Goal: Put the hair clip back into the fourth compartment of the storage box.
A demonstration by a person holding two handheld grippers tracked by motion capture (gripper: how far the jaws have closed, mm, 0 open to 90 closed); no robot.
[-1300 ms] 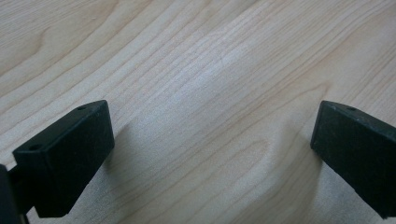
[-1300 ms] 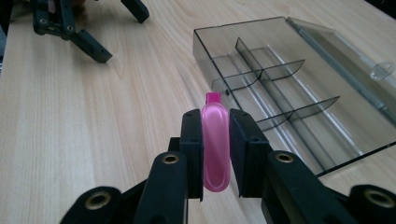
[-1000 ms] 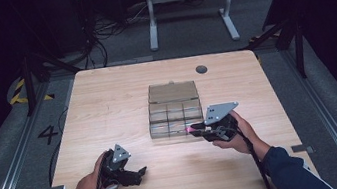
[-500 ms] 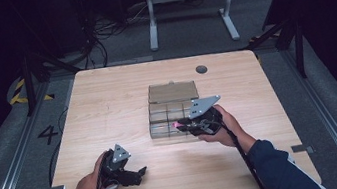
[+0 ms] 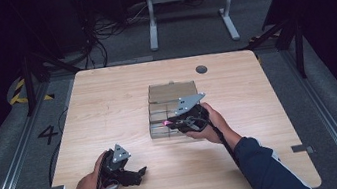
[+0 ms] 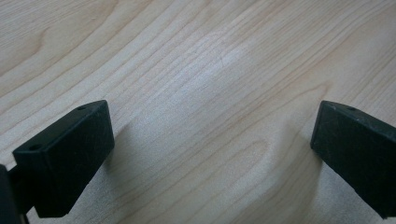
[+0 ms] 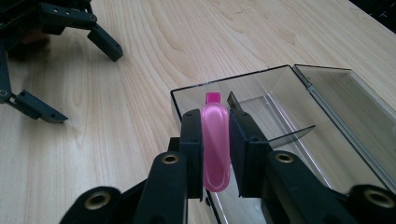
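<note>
Pinching a pink clip (image 7: pixel 215 140) between both pads, the right gripper (image 7: pixel 215 135) sits low centre in the right gripper view, over the near corner of a clear compartment box (image 7: pixel 280 107). Clip: smooth, glossy, translucent plastic, elongated with rounded ends, standing on edge between the jaws. Box: smoky transparent plastic, rectangular, thin inner dividers, on the pale wood-grain table (image 7: pixel 154 42). High view: right gripper (image 5: pixel 171 123) at frame centre, at the box's lower edge. Left gripper (image 5: pixel 135 172) lies lower left, matte black jaws spread over bare tabletop.
</note>
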